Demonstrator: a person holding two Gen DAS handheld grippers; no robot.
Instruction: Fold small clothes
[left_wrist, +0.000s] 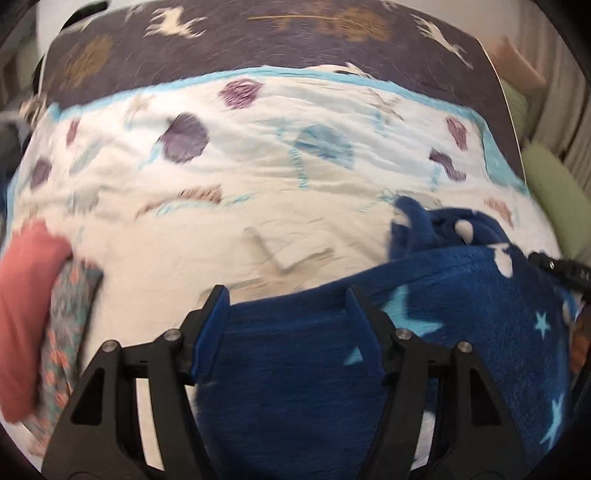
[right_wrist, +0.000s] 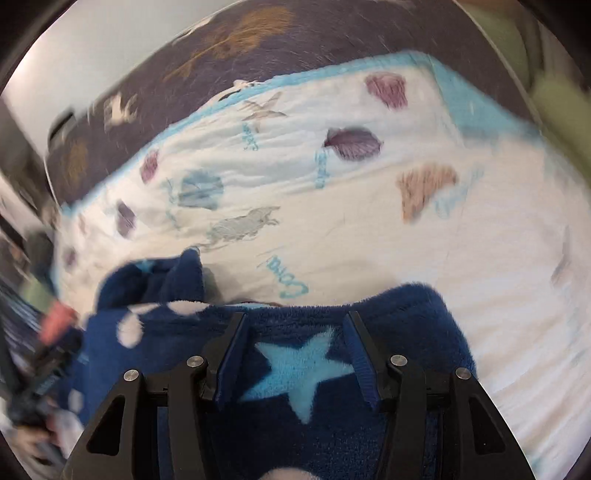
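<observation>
A dark blue fleece garment (left_wrist: 461, 332) with light blue stars and white dots lies on a white seashell-print towel (left_wrist: 258, 177). My left gripper (left_wrist: 286, 295) is open, its fingers spread over the garment's left edge. In the right wrist view the same garment (right_wrist: 406, 332) fills the bottom. My right gripper (right_wrist: 295, 317) is open, its fingers spread on either side of a light blue star. The garment's bunched part (right_wrist: 177, 280) lies to the left. Both views are motion-blurred.
A pink cloth (left_wrist: 26, 314) and a patterned grey-orange cloth (left_wrist: 66, 325) lie at the left. The towel (right_wrist: 406, 221) covers a dark patterned bed cover (left_wrist: 258, 40). A green cushion (left_wrist: 554, 199) sits at the right. The other gripper's tip (left_wrist: 554, 266) shows at the right.
</observation>
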